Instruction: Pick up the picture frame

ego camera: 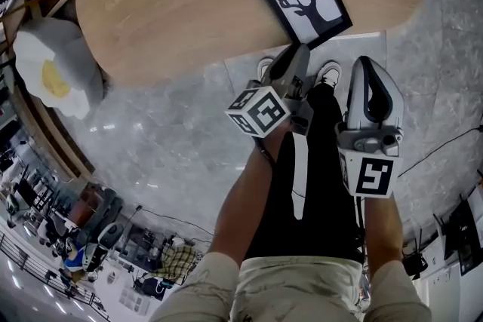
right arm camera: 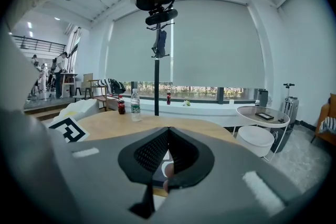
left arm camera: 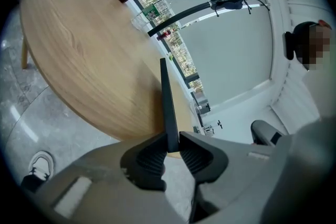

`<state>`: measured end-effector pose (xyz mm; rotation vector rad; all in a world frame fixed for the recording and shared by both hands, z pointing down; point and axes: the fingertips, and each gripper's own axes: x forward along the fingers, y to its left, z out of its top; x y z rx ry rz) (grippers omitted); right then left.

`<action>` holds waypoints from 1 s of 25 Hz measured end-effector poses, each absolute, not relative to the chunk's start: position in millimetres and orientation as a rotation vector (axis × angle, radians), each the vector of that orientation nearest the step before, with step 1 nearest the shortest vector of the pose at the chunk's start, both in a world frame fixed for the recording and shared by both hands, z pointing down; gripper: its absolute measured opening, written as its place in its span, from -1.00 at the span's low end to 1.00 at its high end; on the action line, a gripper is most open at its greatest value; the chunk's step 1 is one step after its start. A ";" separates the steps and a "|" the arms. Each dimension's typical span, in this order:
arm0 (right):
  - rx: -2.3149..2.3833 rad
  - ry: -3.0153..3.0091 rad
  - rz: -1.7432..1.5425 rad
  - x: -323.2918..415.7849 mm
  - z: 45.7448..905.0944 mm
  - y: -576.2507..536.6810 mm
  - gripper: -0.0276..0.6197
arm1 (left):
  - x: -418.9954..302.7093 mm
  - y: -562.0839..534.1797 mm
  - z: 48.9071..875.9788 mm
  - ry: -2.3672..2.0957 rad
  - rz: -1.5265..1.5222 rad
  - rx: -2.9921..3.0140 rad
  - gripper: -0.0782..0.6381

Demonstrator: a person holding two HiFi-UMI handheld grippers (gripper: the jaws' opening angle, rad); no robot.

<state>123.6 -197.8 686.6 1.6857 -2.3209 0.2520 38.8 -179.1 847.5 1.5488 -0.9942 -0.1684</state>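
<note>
— Nearest first: what's in the left gripper (left arm camera: 172, 143)?
— Its fingers (left arm camera: 147, 157) are clamped on the picture frame (left arm camera: 167, 102), pinching the thin black edge of the near short side, close to a corner.
— Where does the frame sit?
— On the wooden tabletop (ego camera: 173, 11), at the edge nearest the person. Whether the gripped end is off the wood, I can't tell.
— Which way does it run?
— Its long axis heads away from the person, slanting left in the head view. The deer silhouette (ego camera: 306, 2) has its antlers toward the far end.
— And the right gripper (right arm camera: 168, 129)?
— Fingers pressed together with nothing between them, beside the left one and apart from the frame.
</note>
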 end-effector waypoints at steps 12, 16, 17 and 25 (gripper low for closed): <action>1.706 -2.323 0.246 114.2 679.9 -199.7 -0.91 | 31.7 -186.6 830.4 -1.002 -0.163 1.615 -0.55; 1.717 -2.327 0.248 120.8 670.1 -200.0 -0.91 | 37.4 -189.2 816.5 -1.030 -0.139 1.655 -0.56; 1.720 -2.325 0.250 122.9 668.2 -199.9 -0.91 | 38.7 -189.9 813.9 -1.035 -0.133 1.663 -0.56; 1.733 -2.330 0.225 124.6 652.8 -202.0 -0.91 | 32.2 -195.9 796.0 -1.066 -0.129 1.695 -0.56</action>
